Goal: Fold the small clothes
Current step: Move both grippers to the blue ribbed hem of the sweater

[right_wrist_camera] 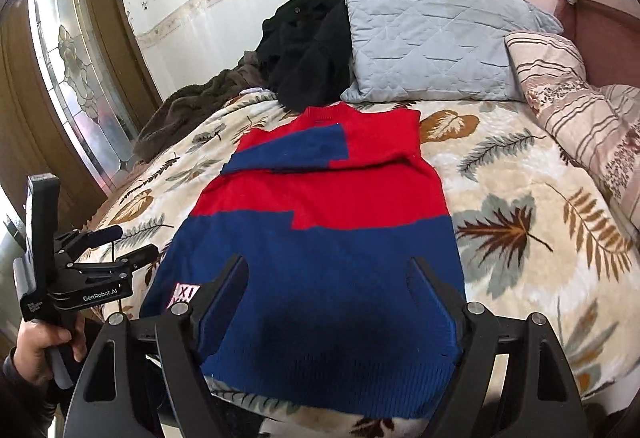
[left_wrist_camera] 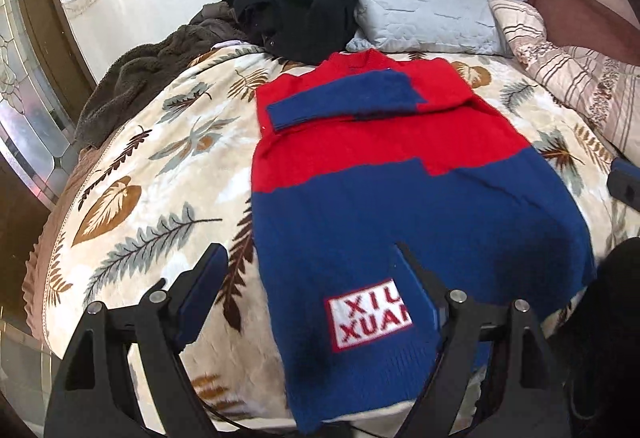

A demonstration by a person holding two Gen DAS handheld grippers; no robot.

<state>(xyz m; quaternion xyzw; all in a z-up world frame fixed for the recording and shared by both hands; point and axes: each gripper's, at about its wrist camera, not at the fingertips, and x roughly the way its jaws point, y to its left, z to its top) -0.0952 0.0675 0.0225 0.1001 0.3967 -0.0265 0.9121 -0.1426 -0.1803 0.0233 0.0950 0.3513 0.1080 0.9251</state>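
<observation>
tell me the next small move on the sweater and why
Probably lower both open claws, left claw and right claw, onto the sweater hem to fold it up toward the collar: the sleeves already lie folded across the chest and neither claw holds anything.

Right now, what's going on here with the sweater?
A person holds a gripper in each hand over a bed, folding a red and blue sweater. The sweater lies flat on the leaf-print blanket, with one blue sleeve already folded across the chest. Both grippers are open and hold nothing: the left gripper hovers near the hem by the white patch, the right gripper over the hem's middle. A black garment and a grey pillow sit beyond it.
</observation>
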